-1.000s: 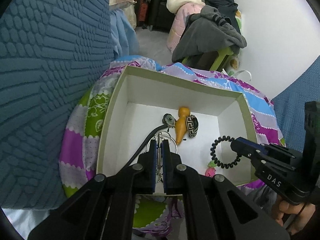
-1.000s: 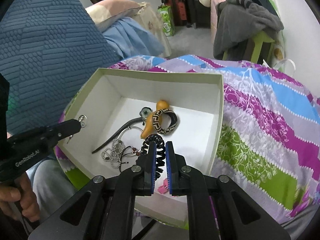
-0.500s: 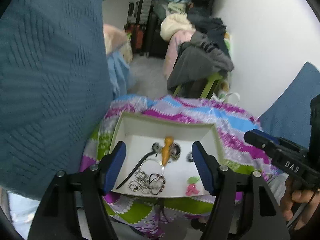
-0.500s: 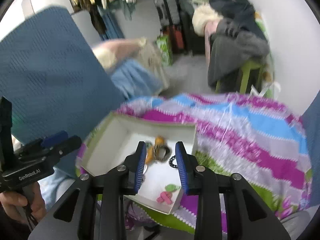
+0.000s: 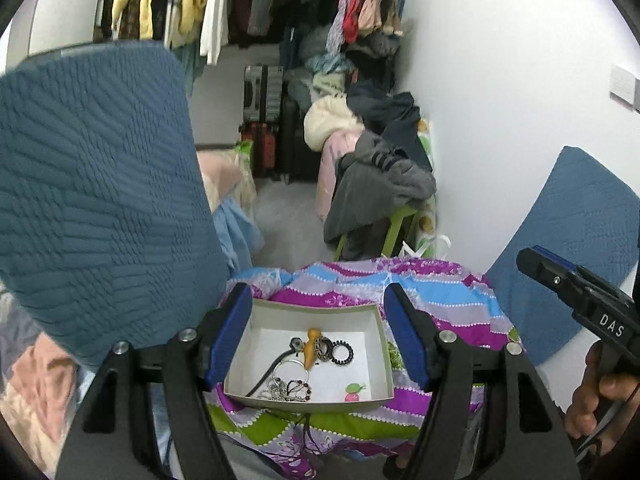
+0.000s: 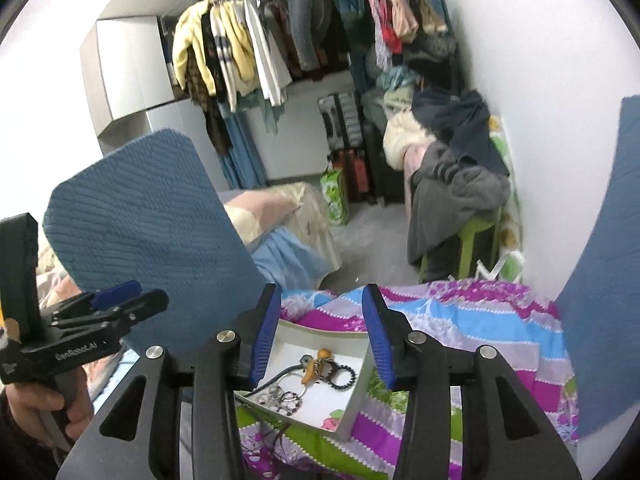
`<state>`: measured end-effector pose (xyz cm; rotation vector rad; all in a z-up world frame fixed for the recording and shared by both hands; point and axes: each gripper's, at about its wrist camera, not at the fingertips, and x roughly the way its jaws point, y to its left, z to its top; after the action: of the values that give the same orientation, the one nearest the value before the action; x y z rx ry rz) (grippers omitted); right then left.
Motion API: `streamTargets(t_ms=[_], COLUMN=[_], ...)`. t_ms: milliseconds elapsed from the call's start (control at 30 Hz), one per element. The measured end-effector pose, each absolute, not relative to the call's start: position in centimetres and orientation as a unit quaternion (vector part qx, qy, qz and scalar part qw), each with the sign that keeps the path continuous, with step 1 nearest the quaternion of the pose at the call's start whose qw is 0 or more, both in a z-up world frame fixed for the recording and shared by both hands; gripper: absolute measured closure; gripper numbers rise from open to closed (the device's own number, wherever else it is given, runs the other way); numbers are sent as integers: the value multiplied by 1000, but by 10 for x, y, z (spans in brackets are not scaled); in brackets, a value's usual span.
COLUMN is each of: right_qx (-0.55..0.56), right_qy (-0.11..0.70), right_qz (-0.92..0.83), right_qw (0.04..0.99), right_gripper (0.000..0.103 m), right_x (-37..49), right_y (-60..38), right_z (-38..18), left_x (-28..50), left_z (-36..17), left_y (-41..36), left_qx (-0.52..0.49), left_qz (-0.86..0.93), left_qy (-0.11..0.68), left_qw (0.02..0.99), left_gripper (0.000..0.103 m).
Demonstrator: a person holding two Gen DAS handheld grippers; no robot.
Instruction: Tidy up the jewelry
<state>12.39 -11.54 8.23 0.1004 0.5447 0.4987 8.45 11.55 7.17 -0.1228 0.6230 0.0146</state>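
A white open box [image 5: 376, 322] [image 6: 358, 390] sits on a striped purple, blue and green cloth [image 5: 440, 292]. It holds an orange pendant [image 5: 310, 350], a patterned ring [image 5: 322, 354], a black spiral hair tie [image 5: 342, 354] [image 6: 342, 376], a black cord, silver chains [image 5: 286, 388] and a pink clip [image 5: 352, 392]. My left gripper [image 5: 320, 336] is open and empty, high above the box. My right gripper [image 6: 320, 336] is open and empty, also well above it. Each gripper shows in the other's view.
Blue quilted cushions [image 5: 100, 200] [image 5: 572, 280] stand left and right of the cloth. A chair piled with clothes [image 5: 376, 184] stands behind by the white wall. Hanging clothes [image 6: 240, 52] and suitcases [image 5: 264, 120] fill the back of the room.
Both grippers have opened and pulled up and back from the box. The left one let go of the silver chains and the right one let go of the black spiral hair tie, which now lie in the box.
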Motion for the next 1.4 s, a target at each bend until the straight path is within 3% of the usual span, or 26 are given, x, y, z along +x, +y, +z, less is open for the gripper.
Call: streamTargets(t_ms=[767, 1100, 1233, 1400], right_qx=[51, 50, 48, 38], right_qy=[305, 340, 349, 357], right_qz=[199, 187, 181, 177], right_qw=[930, 920, 918, 916], right_gripper=[61, 60, 55, 46], right_x=[61, 55, 53, 51], right_y=[-130, -127, -126, -122], right_z=[16, -13, -25, -33], left_x=[29, 28, 28, 29], left_z=[46, 10, 0, -6], left_y=[99, 101, 97, 94], left_qx=[-83, -95, -97, -94], left_qz=[30, 30, 26, 26], left_qy=[313, 360, 373, 379], left_qw=[946, 927, 922, 920], left_gripper=[34, 34, 34, 24])
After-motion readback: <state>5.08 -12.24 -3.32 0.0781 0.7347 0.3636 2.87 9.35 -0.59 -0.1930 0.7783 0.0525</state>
